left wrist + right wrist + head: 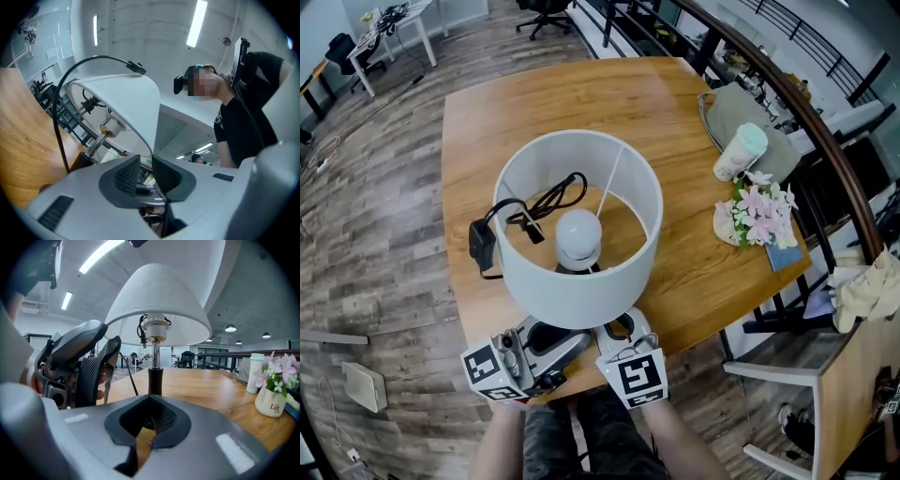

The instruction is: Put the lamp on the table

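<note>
Since the right gripper (151, 417) is shut on nothing and the left gripper (146, 172) has its jaws slightly apart, empty, just below the shade of the lamp (579, 281), draw both back low and slowly. It stands upright on the table (694, 272) near the front edge, probably easy to nudge.

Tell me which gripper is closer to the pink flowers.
Right. The right gripper is left of the pink flowers, nearer the person; the left gripper lies farther left.

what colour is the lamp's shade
The lampshade is plain white, with no pattern. It shows best in the head view.
</note>
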{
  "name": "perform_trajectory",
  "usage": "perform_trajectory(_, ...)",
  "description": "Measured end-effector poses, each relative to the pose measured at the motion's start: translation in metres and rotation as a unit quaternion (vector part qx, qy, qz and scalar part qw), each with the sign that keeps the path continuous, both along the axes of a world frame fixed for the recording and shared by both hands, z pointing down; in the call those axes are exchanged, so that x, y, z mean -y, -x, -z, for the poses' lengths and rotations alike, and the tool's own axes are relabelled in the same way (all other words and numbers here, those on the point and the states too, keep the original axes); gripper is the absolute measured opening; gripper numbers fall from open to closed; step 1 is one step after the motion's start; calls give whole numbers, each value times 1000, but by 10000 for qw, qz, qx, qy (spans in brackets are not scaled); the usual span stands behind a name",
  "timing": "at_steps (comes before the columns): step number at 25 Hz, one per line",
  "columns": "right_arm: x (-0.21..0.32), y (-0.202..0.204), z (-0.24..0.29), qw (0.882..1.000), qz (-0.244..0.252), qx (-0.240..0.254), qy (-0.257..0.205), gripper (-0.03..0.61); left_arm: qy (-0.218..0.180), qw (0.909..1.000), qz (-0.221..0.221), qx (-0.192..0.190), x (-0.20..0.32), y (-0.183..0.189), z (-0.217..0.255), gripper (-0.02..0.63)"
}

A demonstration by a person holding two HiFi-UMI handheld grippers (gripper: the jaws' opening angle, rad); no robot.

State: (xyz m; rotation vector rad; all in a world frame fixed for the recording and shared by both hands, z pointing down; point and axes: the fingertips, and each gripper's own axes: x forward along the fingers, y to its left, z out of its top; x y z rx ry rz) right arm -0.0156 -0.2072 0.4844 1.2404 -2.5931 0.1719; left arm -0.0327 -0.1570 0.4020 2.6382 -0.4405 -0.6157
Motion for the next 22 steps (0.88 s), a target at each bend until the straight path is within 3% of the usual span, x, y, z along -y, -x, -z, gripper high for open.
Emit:
perform_trajectory(10,-11,-6,-2,10000,65,-1,12,8,134,9955,498,799,-2,-5,-29,54)
perform_trajectory(22,-23,-10,10,9998,133,139,-38,8,339,9751,1643,1453,8,16,-49,-2)
